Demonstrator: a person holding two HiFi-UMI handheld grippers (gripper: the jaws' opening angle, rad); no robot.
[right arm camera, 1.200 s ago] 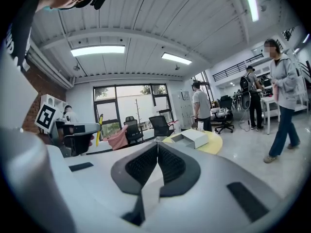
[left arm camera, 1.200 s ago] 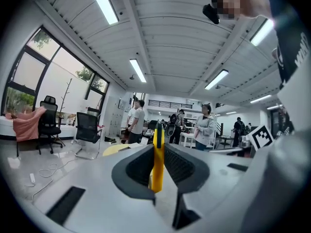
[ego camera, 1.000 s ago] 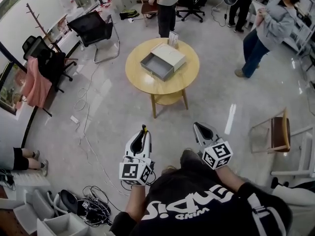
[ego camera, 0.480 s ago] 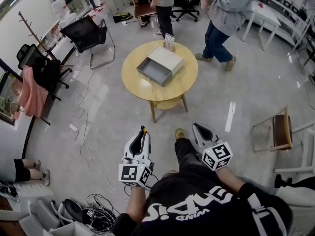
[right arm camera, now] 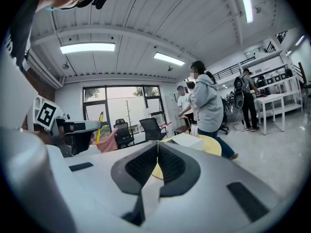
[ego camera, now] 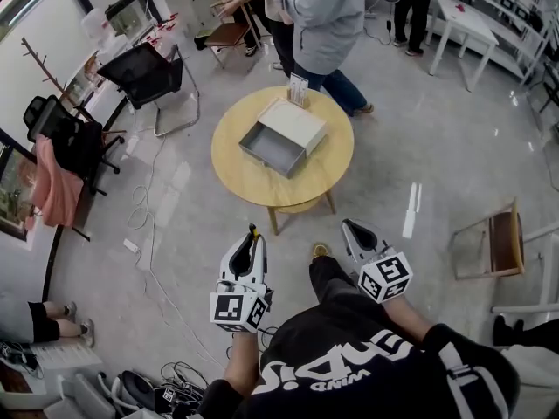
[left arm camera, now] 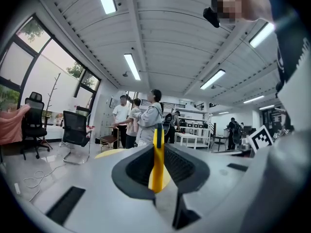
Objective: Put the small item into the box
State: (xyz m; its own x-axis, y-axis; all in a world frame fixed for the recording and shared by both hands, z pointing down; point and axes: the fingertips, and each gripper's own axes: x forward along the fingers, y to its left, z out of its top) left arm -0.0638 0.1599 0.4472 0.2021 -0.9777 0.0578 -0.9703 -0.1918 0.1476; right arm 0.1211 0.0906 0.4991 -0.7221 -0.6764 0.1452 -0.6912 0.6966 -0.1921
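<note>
**Head view:** a round wooden tabletop [ego camera: 253,177] stands in the upper middle of the frame on a glossy grey floor [ego camera: 419,147]. It carries the box [ego camera: 295,120], whose drawer is pulled open. People [ego camera: 327,24] stand just beyond it. A black chair [ego camera: 144,72] is at upper left, a pink garment [ego camera: 54,190] at the left edge, a wooden chair [ego camera: 498,238] at right, and cables [ego camera: 175,378] at lower left. The left tool [ego camera: 254,234] and the right tool [ego camera: 351,228] sit low in the frame, well apart from the tabletop.

**Left gripper view:** under a ribbed white ceiling with strip lights [left arm camera: 132,66], the jaws are clamped on a small yellow item [left arm camera: 156,159], which stands upright between them.

**Right gripper view:** the box and the tabletop's yellow edge show past the jaws in the middle of the frame. The jaws are pressed together with nothing between them.
</note>
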